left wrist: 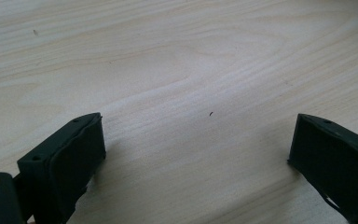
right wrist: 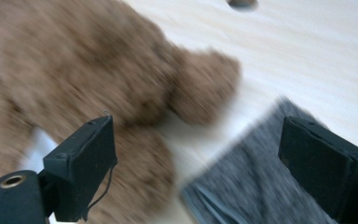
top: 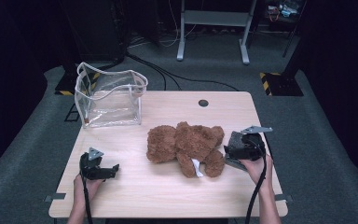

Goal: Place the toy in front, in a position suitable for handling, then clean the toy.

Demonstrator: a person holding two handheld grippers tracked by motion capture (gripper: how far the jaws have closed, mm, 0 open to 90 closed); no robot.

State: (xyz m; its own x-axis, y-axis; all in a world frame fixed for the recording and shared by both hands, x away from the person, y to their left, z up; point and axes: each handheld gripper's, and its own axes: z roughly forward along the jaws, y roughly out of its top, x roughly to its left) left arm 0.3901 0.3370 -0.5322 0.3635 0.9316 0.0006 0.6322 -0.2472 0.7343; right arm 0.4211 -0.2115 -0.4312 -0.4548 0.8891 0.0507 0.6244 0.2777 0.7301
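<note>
High view: a light wooden table [top: 168, 186] carries a brown curly-furred plush teddy bear [top: 186, 147] lying on its side near the middle, a white label showing between its legs, while a clear plastic zip-top pouch with white trim [top: 109, 98] stands open-mouthed at the far left corner, well apart from the toy and seemingly waiting to receive something. A person's right hand brings the right gripper [top: 235, 149] up against the bear's feet, with a small grey felt-like fabric piece [top: 237, 140] lying on the table beneath and beside it; the left gripper [top: 105, 171] rests low on bare wood near the front edge, apparently parked while the other hand works. Left gripper view: the two black jaws stand wide apart over plain wood grain, nothing between them, which fits a hand kept idle and ready. Right gripper view: motion blur smears the frame, yet the jaws clearly stand apart with no object pinched; the left jaw sits in front of the bear's brown fur [right wrist: 98, 79] and the right one over the grey fabric [right wrist: 251, 186], the gap facing the toy's rounded paw. By this reading the open jaws are lined up to take hold of the bear at its leg end, the part nearest that hand.
</note>
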